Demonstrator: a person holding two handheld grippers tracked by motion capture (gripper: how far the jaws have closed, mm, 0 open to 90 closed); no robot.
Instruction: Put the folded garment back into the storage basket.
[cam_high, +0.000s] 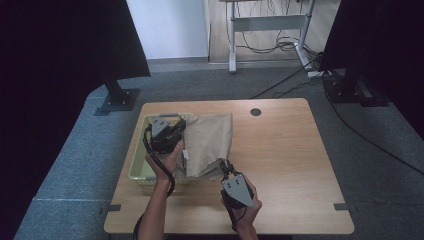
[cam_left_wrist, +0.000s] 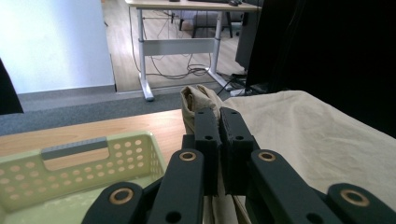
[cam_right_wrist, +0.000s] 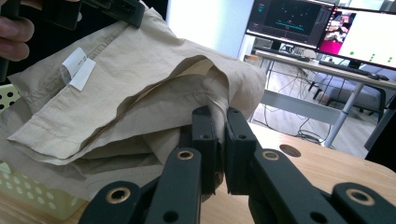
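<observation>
I had both grippers clamped on the beige cloth (cam_high: 210, 142) at centre left of the frame: my left gripper (cam_high: 176, 131) above the green basket (cam_high: 136, 162), my right gripper (cam_high: 226, 167) nearer me (thin pinches); a sharp tug could slip either grip

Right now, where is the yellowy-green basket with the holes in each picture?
High view: the basket sits at the table's left edge, partly under the beige cloth.
Left gripper view: lower left, beside the black jaws.
Right gripper view: bottom left corner, under the cloth.
Shared landmark: the beige cloth, pinched by both grippers.
</observation>
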